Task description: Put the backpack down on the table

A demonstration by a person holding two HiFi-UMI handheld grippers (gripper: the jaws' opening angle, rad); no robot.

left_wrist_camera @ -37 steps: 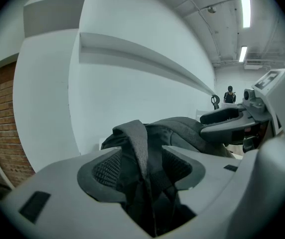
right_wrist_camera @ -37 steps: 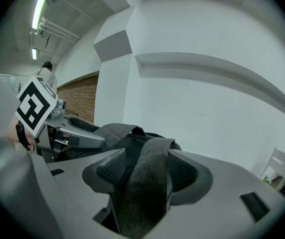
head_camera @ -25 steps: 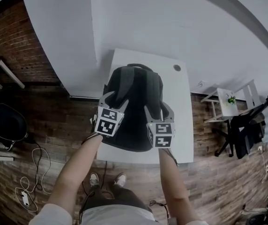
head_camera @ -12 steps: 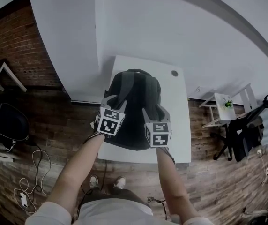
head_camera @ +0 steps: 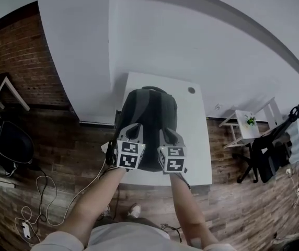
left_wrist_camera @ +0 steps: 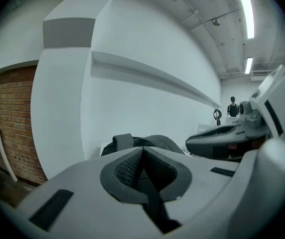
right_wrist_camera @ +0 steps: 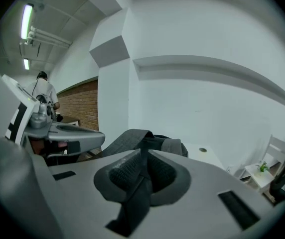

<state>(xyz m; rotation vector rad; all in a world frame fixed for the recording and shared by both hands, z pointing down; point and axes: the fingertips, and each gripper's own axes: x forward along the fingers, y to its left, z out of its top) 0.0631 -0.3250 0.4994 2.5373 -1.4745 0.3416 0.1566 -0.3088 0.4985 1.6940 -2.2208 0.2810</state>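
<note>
Head view, backpack [head_camera: 150, 114] ahead, left tongs [head_camera: 131, 132] clamping strap [head_camera: 133, 111], right tongs [head_camera: 166, 136] closing on another

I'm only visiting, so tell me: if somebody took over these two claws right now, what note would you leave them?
Left claw: shut, apparently pinching a thin strap.
Right claw: closing, pads on a grey strap.
Backpack: over the white table, at the person's end; unclear whether its full weight rests there.
Done: both straps gripped.
Left: settle the backpack on the table, then open both claws.
</note>
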